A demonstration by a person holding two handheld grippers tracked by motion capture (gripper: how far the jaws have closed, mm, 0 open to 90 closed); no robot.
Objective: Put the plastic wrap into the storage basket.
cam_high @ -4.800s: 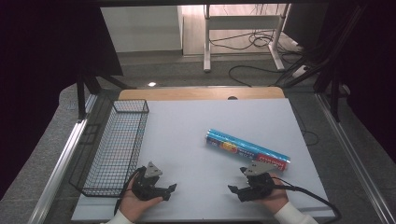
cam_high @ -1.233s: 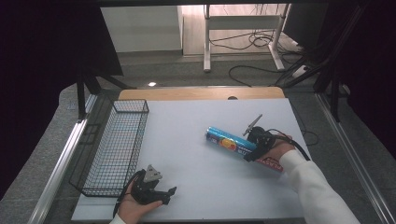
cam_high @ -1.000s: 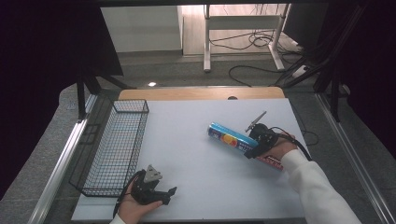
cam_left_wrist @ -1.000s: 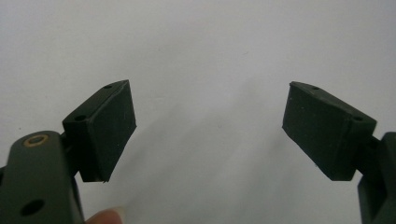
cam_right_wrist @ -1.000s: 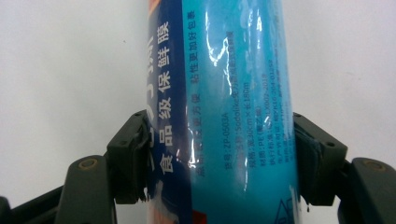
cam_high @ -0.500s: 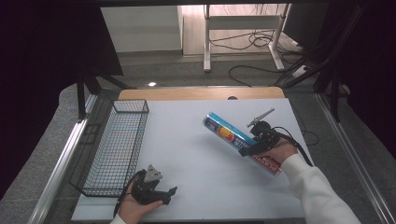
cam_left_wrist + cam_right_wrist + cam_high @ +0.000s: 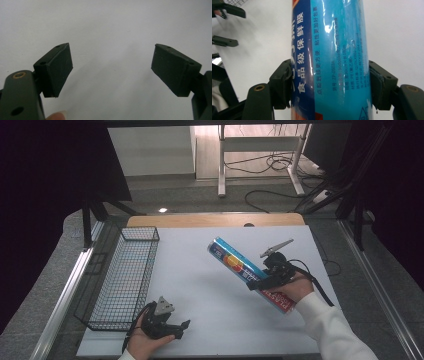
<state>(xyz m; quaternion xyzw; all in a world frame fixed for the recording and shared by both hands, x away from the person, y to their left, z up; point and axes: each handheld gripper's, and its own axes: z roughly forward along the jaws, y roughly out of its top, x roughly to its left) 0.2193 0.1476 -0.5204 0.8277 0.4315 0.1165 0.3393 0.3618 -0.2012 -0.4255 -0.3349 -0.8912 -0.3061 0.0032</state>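
- Setting: white matte table [image 7: 200, 285] with a wooden far edge; grey floor, cables and metal frame legs beyond.
- Cling-film roll [image 7: 250, 275]: long stiff cylinder, glossy blue wrapper with printed text and a red end. Position: lifted clear of the table, tilted, far end higher.
- Handling, as judged: light, rigid, not fragile; the slick film skin may let it slip or swivel between flat pads. Best hold is near mid-length, square across the tube.
- Right claw [image 7: 265, 281]: clamped on the roll somewhat toward its near end; both pads press its sides in the right gripper view [image 7: 329, 82].
- Left claw [image 7: 175, 329]: spread wide, nothing between; rests low near the table's front edge.
- Wire basket [image 7: 122, 280]: black open mesh, rectangular, at the table's left side.
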